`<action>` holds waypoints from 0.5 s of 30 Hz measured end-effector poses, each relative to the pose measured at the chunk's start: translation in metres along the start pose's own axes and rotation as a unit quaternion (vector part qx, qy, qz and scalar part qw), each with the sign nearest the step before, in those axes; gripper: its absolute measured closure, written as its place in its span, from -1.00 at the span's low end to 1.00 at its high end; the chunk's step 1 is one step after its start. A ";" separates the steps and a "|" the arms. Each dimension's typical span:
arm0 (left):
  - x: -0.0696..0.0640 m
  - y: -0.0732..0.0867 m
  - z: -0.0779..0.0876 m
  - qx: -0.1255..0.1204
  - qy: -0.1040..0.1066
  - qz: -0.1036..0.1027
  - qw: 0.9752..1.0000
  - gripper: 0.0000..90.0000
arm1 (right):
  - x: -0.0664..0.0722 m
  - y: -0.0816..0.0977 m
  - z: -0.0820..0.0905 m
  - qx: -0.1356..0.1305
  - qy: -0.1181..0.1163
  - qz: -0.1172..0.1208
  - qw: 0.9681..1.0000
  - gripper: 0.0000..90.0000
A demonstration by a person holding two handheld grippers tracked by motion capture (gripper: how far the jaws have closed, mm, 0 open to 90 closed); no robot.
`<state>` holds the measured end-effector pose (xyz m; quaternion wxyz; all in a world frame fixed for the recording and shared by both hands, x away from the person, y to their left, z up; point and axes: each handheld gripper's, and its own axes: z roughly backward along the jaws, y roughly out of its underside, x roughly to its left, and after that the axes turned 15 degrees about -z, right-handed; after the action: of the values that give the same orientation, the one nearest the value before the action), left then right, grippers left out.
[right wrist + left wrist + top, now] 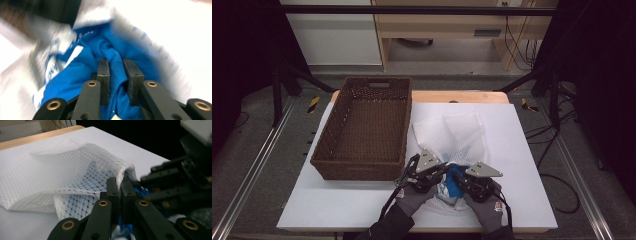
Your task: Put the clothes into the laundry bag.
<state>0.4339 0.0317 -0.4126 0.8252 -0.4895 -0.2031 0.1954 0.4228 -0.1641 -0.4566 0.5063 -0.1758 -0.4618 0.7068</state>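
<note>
A white mesh laundry bag [452, 131] lies on the white table, its open end toward me. A blue garment with white print [455, 181] sits at the bag's mouth between my two grippers. My left gripper [443, 170] is shut on the bag's rim; the left gripper view shows the mesh bag [62, 170] bunched between the left gripper [119, 182] jaws, with blue showing through the netting. My right gripper [461, 183] is shut on a fold of the blue garment [82, 75], pinched between the right gripper [119, 65] jaws. The bag around it is blurred.
A brown wicker basket [362, 169] with nothing in it stands left of the bag, close to my left hand. The white table [522, 150] has bare room to the right. A wooden edge [462, 96] runs along the far side.
</note>
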 end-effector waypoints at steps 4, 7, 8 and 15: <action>-0.001 -0.002 0.003 -0.004 -0.002 -0.004 1.000 0.94 | 0.000 -0.010 -0.014 -0.026 0.054 0.000 0.998 0.69; -0.001 0.002 0.002 0.003 0.001 -0.003 1.000 0.94 | -0.002 -0.007 -0.031 -0.009 0.091 0.004 0.996 0.65; -0.001 0.004 0.001 0.007 0.001 -0.003 1.000 0.94 | -0.004 -0.004 -0.037 0.001 0.096 0.006 0.995 0.63; 0.001 0.012 -0.004 0.014 0.003 0.008 1.000 0.94 | -0.014 -0.005 -0.030 -0.001 0.056 -0.017 0.998 0.32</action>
<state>0.4356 0.0347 -0.4253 0.8310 -0.4799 -0.1942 0.2037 0.4528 -0.1617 -0.4705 0.5431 -0.2077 -0.4365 0.6865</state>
